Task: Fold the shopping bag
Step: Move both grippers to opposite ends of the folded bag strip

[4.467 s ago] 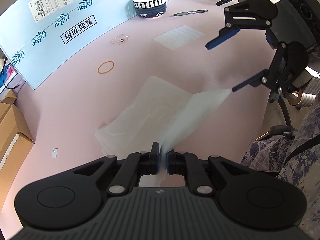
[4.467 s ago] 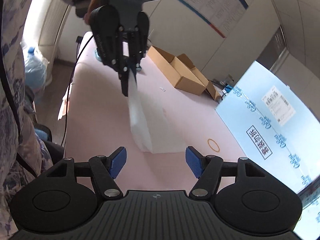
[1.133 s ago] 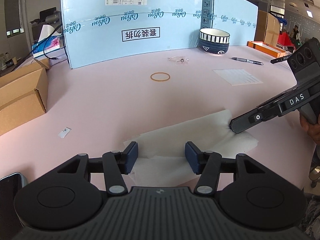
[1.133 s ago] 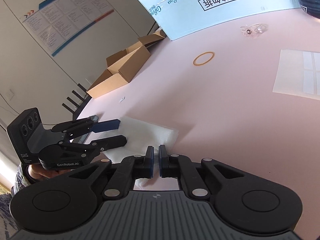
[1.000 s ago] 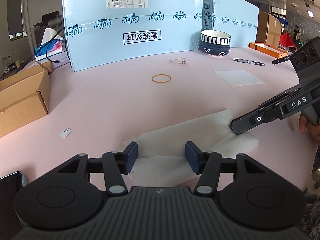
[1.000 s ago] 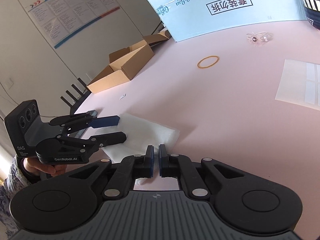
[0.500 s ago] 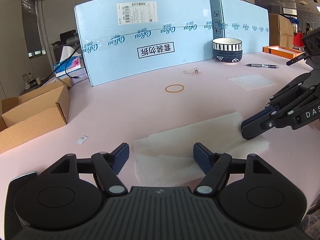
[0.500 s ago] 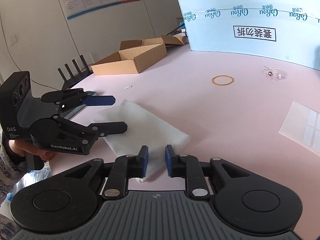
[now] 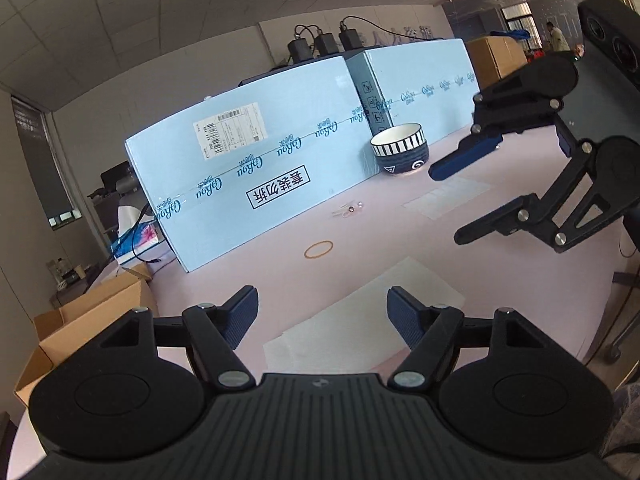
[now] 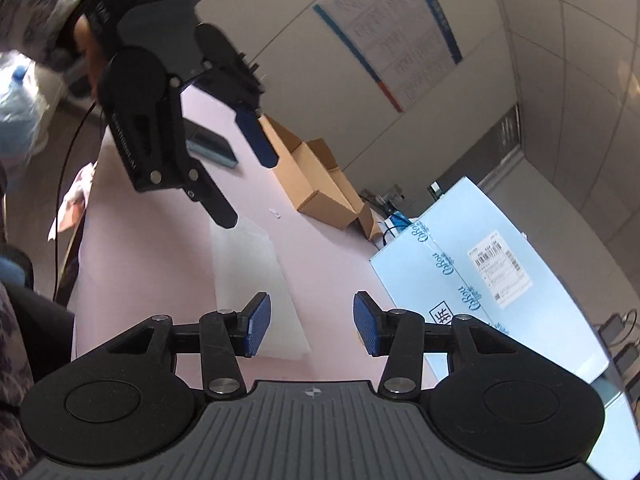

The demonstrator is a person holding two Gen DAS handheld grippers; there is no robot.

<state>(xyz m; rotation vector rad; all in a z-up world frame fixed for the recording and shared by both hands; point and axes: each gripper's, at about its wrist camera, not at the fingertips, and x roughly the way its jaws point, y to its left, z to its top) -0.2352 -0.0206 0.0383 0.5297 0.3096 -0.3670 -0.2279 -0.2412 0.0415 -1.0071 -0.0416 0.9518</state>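
Plastic, thin and white: the shopping bag (image 9: pixel 360 320) lies flat on the pink table (image 9: pixel 240 256), pressed into a long narrow strip near the table's front edge, and neither tool touches it. From where I stand it looks as if a fold has been laid and both hands are clear of it, so that nothing drags the film out of shape.

The left gripper (image 9: pixel 322 312) hangs above the near end of the strip with its jaws spread wide and nothing between them. The right gripper (image 10: pixel 306 326) is empty too; its blue pads are apart and just now drawing a little closer together, with only bare table and the bag's edge (image 10: pixel 256 272) showing beyond them. In the left view the right tool floats over the far side of the table, well above the bag; in the right view the left tool hangs over the strip's other end. My guess is that they are lining up on the two short ends for the next fold.

How many layers the bag now has I cannot tell, since the film is pale and its creases hardly show. Its near end is hidden behind the left tool's body, and the handles cannot be made out. Further back stand a striped bowl (image 9: pixel 400 148), a rubber band (image 9: pixel 319 249), a sheet of paper (image 9: pixel 448 198) and the blue foam boards (image 9: pixel 256 184), all well apart from the bag.
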